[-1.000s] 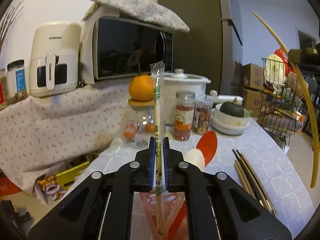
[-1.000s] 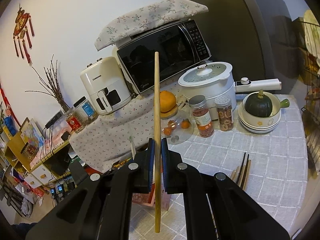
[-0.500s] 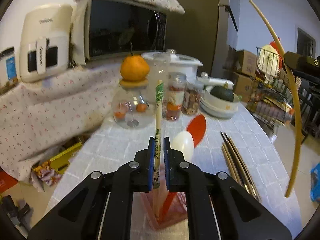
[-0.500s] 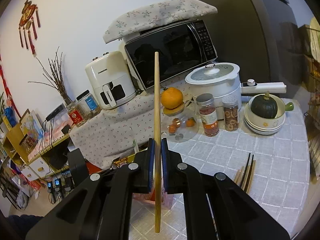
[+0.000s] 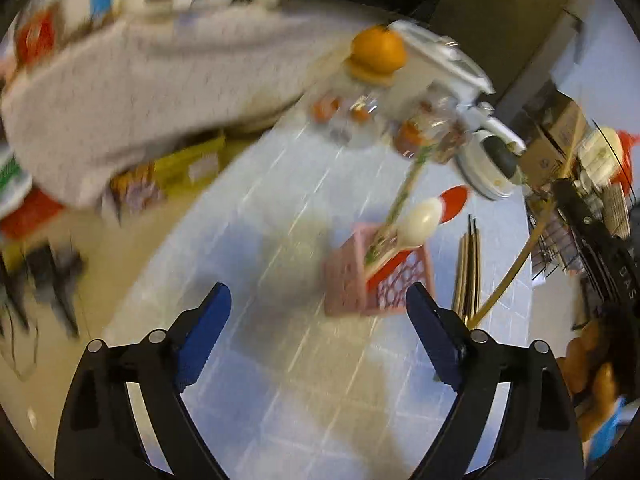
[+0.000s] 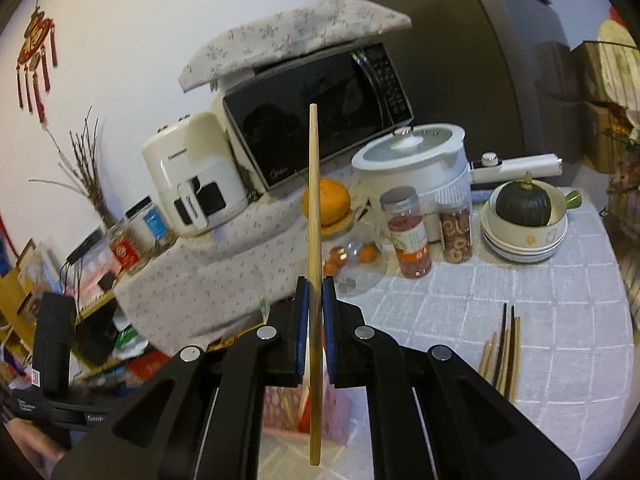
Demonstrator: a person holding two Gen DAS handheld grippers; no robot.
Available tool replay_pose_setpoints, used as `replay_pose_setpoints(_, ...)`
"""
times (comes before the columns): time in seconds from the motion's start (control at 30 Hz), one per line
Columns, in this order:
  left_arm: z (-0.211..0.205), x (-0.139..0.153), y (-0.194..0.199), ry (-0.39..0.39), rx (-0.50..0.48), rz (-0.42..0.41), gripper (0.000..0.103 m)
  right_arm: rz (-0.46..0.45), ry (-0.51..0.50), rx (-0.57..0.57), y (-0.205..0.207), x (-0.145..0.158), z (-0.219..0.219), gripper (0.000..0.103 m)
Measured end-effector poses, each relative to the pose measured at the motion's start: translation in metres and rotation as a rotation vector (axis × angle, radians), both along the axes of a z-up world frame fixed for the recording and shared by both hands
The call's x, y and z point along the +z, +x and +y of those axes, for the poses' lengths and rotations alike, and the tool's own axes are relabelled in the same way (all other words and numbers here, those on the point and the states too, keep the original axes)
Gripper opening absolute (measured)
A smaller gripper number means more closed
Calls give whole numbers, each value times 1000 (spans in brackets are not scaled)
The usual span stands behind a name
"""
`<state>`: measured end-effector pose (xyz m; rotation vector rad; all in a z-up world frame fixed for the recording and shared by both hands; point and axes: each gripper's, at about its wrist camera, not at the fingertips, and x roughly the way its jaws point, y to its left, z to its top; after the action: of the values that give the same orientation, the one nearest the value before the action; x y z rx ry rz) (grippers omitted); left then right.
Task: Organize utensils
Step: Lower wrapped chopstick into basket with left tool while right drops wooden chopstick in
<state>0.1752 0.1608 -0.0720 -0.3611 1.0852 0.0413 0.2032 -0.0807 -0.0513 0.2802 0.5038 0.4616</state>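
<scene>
Chopstick (image 6: 314, 240) clamped upright in right gripper (image 6: 314, 312); labels illegible.

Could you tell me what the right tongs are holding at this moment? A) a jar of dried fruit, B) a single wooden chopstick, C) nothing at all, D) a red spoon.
B: in the right wrist view the right tongs are shut on a single wooden chopstick, held upright above the pink utensil basket.
</scene>
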Motion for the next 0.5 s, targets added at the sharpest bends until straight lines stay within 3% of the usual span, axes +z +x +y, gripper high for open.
replay_pose_setpoints(0.07, 11, -4, 2, -42, 52, 28, 85, -23, 3, -22, 0, 1, 6, 7)
replay_pose_setpoints(0.27, 17, 1, 5, -85, 48, 5, 87, -71, 24, -75, 7, -5, 26, 7)
replay_pose_setpoints(0.5, 19, 0, 5, -126, 40, 16, 87, -41, -49, -64, 10, -33, 51, 8)
